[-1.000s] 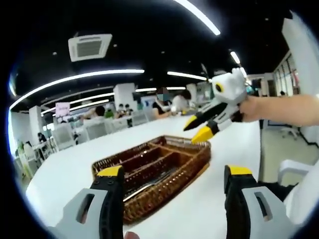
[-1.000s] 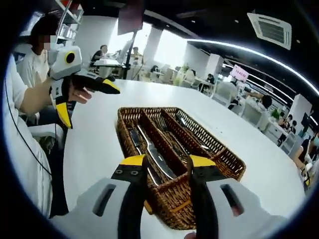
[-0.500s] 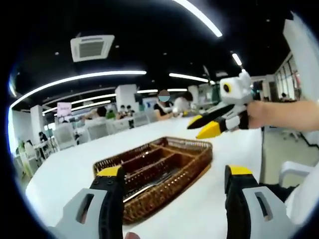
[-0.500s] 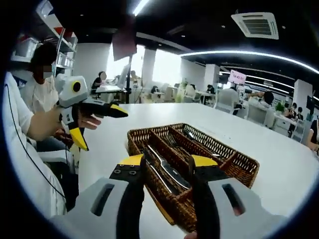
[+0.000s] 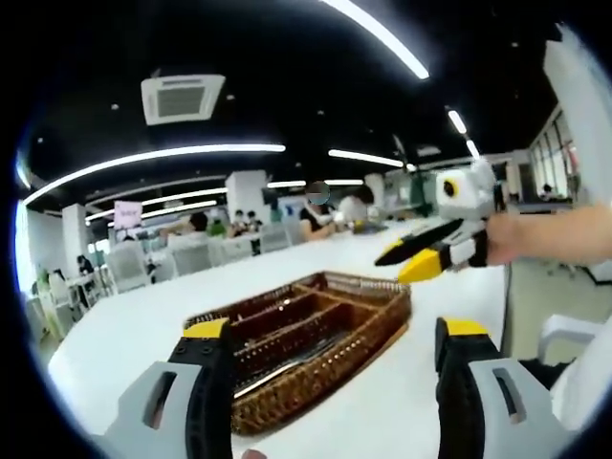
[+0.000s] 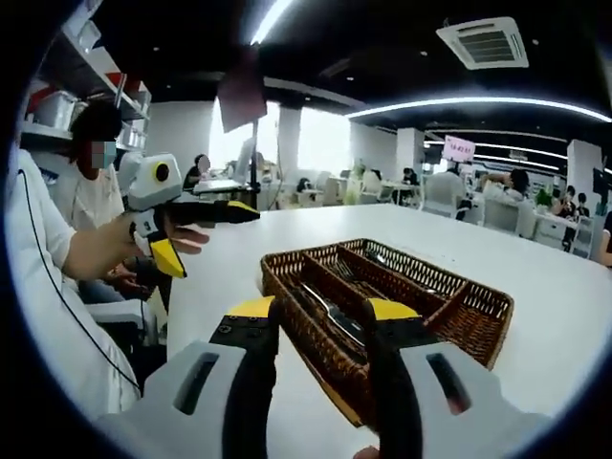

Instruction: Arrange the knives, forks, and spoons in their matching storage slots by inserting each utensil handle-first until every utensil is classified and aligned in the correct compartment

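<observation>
Hovering above a white bench, left gripper spread wide, empty | right gripper narrow, empty | brown woven wicker cutlery tray on bench, silver metal utensils lying in its long slots
</observation>
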Demonstrator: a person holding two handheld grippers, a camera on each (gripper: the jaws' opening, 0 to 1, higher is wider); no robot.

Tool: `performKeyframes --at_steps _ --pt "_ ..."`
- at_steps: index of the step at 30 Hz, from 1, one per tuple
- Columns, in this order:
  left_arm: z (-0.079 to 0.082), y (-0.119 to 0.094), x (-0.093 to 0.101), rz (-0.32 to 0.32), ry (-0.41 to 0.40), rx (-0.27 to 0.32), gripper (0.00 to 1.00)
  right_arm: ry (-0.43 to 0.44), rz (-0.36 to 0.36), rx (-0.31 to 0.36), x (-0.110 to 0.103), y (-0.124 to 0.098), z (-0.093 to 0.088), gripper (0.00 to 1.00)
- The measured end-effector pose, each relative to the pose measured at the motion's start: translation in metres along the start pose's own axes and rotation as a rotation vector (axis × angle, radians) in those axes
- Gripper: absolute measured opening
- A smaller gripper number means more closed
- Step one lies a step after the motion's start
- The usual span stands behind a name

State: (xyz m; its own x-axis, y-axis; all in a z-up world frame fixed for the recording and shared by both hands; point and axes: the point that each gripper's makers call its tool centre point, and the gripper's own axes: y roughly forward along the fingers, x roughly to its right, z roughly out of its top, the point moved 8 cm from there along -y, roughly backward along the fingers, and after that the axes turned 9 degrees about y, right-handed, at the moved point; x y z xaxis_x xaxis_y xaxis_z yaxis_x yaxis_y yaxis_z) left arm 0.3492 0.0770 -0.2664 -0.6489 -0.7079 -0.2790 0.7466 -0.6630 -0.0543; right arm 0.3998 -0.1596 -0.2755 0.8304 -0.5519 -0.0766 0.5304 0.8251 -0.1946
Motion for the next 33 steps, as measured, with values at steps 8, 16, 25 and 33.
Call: performKeyframes --at_steps 8,16,25,33 --pt "0.004 -0.001 -0.003 0.011 0.003 0.034 0.92 0.024 0.035 0.01 -0.003 -0.002 -0.016 0.39" --pt "0.002 -0.001 -0.003 0.01 0.001 0.028 0.92 0.046 0.058 0.01 -0.006 -0.007 -0.031 0.41" --pt "0.002 0.001 -0.003 0.006 0.002 0.025 0.91 0.053 0.051 -0.02 -0.004 -0.012 -0.048 0.4" --pt "0.0 0.002 -0.004 0.011 -0.001 0.021 0.91 0.047 0.036 -0.059 0.0 -0.016 -0.056 0.39"
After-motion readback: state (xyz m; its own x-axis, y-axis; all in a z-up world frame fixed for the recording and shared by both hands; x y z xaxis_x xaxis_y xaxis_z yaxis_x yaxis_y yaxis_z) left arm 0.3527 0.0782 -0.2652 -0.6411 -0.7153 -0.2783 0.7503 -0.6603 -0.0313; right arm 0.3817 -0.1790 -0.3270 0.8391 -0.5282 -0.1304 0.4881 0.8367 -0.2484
